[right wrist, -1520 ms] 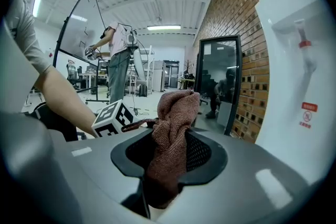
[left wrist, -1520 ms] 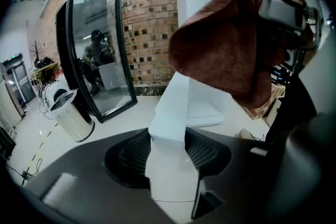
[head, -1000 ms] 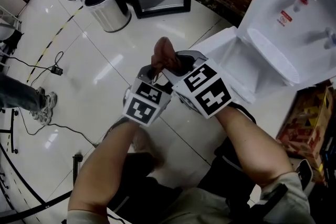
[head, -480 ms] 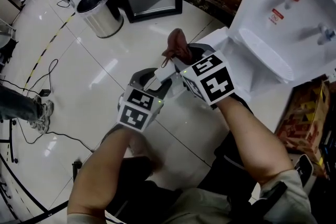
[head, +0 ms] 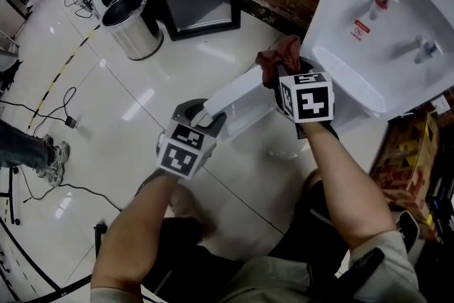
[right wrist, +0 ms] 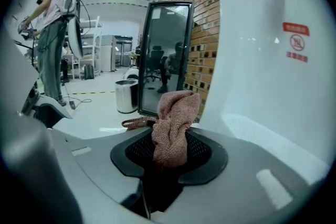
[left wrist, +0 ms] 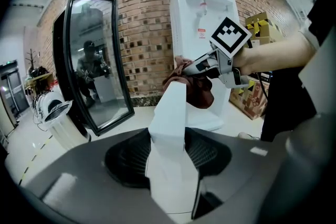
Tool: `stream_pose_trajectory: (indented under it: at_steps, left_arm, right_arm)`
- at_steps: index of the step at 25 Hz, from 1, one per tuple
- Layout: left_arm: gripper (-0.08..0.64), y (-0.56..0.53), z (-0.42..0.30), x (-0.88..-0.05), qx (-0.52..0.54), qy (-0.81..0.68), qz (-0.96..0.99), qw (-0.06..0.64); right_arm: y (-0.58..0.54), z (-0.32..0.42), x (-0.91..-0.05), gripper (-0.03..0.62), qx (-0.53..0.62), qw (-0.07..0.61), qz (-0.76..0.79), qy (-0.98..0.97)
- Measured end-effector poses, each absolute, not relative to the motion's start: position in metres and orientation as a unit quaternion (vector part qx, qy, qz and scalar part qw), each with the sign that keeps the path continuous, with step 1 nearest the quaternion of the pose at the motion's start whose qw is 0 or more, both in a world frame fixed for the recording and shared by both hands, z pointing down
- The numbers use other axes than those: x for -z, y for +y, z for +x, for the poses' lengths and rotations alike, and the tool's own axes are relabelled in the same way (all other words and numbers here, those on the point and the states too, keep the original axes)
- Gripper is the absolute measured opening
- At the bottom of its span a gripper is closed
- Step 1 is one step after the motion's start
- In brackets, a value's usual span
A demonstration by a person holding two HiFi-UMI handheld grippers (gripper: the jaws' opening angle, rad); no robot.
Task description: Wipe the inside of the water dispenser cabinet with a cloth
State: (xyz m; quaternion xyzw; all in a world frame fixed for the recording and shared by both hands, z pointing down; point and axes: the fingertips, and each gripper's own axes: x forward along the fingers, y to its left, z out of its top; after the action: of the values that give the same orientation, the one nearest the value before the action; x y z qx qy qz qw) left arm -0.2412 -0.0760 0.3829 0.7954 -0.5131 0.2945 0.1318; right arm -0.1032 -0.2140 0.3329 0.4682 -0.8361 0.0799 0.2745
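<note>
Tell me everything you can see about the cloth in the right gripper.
The cloth is a pinkish-brown, towel-like fabric with a nubby weave, crumpled into a bunch. The right gripper has its jaws shut on the lower part, so the bunch stands up out of them, with one tail trailing off to the side. It is held in the air close beside the white water dispenser, with no contact showing.

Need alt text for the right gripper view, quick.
Jaws of the right gripper clamp a bunched reddish-brown cloth. The white water dispenser fills the right side; a black-framed glass door and a metal bin stand beyond.
</note>
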Motion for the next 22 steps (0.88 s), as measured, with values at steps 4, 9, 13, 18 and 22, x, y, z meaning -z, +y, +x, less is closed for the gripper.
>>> stream_pose_trajectory:
  at_steps: [4,9,13,18,22]
  left_arm:
    - [0.192,-0.075,-0.242,-0.382,-0.293,-0.514,0.796,0.130]
    - [0.192,-0.075,-0.240,-0.383,-0.293,-0.513,0.796,0.130]
    - [0.192,-0.072,-0.238,-0.382,-0.293,-0.505,0.801,0.130]
    - [0.192,-0.063,-0.237,-0.376,-0.287,-0.493,0.812,0.124]
    - [0.192,-0.050,-0.240,-0.365,-0.255,-0.482,0.827,0.138]
  right_arm:
    - [-0.220,-0.087,-0.332,0.148,-0.071,0.280,0.512,-0.809]
    - [-0.224,-0.087,-0.333,0.146,-0.058,0.280,0.527,-0.800]
    - [-0.223,-0.086,-0.333,0.146,-0.080,0.267,0.515,-0.811]
    - [-0.204,-0.094,-0.306,0.149,-0.091,0.231,0.472,-0.846]
    - [-0.161,-0.111,-0.267,0.149,-0.050,0.213,0.402,-0.889]
